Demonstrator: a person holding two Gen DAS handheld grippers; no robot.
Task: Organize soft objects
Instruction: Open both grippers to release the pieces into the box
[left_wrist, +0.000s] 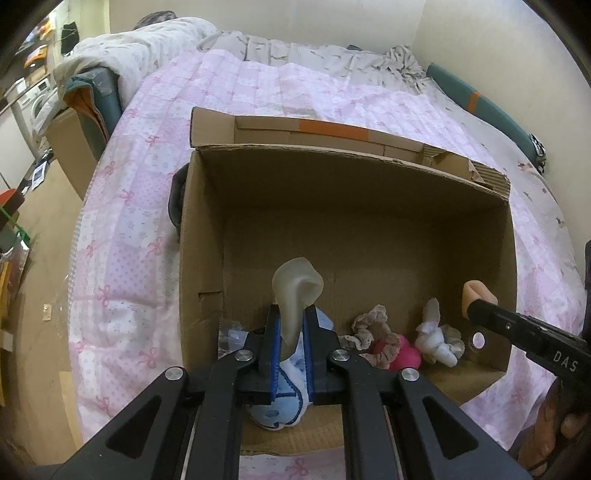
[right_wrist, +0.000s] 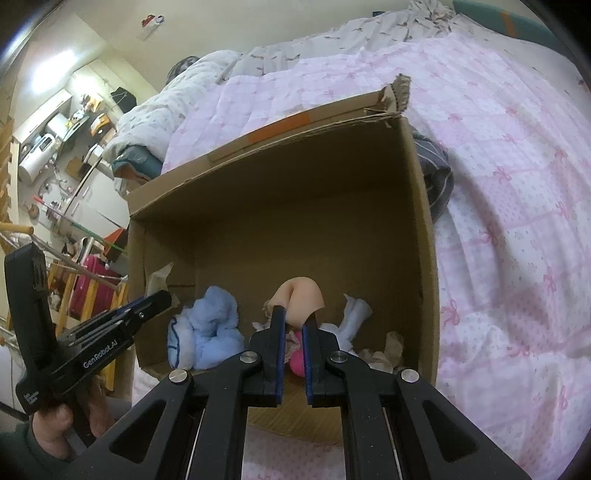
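Pink quilted bed (left_wrist: 122, 206) bearing open cardboard box (left_wrist: 369, 173); inside, left gripper (left_wrist: 291, 314) clenched on upright translucent soft piece (left_wrist: 295, 291) above blue plush (right_wrist: 214, 325), right gripper (right_wrist: 295, 317) clamping peach soft piece (right_wrist: 301, 299) directly over pink ball (left_wrist: 397, 354).

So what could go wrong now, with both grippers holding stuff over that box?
The left gripper pinches the clear pad only by its lower end; it might slip early. The right gripper holds the beige pad near the box front; it could land on the pink ball and roll.
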